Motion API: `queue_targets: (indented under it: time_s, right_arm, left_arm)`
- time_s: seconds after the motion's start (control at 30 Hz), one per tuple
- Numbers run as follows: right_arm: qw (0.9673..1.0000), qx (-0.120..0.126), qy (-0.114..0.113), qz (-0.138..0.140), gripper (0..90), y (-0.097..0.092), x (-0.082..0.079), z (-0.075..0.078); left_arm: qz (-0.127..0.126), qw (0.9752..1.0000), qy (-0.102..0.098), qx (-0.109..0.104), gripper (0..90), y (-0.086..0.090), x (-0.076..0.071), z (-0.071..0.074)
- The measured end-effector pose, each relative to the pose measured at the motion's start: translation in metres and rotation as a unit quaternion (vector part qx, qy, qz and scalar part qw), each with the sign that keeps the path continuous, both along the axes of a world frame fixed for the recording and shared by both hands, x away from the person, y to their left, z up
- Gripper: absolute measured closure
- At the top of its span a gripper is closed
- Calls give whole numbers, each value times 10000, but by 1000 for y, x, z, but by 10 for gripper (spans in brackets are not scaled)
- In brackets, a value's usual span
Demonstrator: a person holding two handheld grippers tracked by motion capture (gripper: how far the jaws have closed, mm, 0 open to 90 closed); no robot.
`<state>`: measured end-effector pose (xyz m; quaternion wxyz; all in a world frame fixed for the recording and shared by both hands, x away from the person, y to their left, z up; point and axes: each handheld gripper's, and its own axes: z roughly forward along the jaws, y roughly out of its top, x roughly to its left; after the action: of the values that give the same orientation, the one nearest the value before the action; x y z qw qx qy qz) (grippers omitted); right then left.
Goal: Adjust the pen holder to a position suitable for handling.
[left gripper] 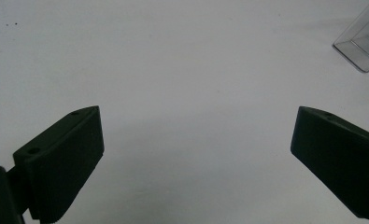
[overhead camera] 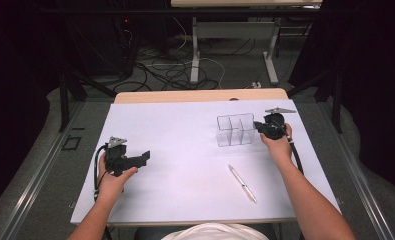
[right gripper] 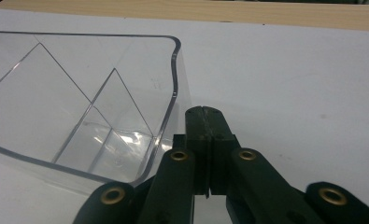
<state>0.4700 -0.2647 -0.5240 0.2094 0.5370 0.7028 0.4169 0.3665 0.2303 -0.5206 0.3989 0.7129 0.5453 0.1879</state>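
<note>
on the white bench (overhead camera: pixel 185 165), a clear divided box (overhead camera: pixel 235 129) stands at the far right: light, rigid, slick, likely brittle, best taken by a wall's rim. the right gripper (right gripper: pixel 204 112), jaws together, sits just beside its near corner; the left gripper (overhead camera: pixel 144 156) rests apart, open.

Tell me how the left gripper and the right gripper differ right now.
The left gripper has its fingers spread wide apart; the right gripper has its fingers pressed together with nothing between them. The left gripper sits over bare white table, away from the things; the right gripper is right beside the clear divided organizer, just outside its wall. Both are black, hand-held, and hold nothing.
</note>
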Motion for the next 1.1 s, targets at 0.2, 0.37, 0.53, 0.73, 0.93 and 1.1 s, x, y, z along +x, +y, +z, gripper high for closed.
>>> queue_targets:
  time_s: [0.2,0.37,0.53,0.73,0.93,1.1]
  right_arm:
    - [9998,-73,56,177,900,19,-4,1]
    - [9992,-270,103,277,900,39,-6,1]
    - [9989,-304,185,303,900,57,-5,-2]
    - [9987,-249,246,377,900,73,0,-2]
    - [9983,-249,265,464,900,86,3,-2]
    - [9982,-218,234,514,900,94,4,-3]
  left_arm:
    - [-31,10000,-2,25,25,-1,0,0]
    - [-46,10000,-2,9,25,-1,-1,1]
    - [-46,10000,-19,4,25,0,0,1]
    - [-48,10000,-1,10,25,-1,0,0]
    - [-57,10000,12,17,25,0,0,0]
    - [-52,10000,5,8,25,0,0,0]
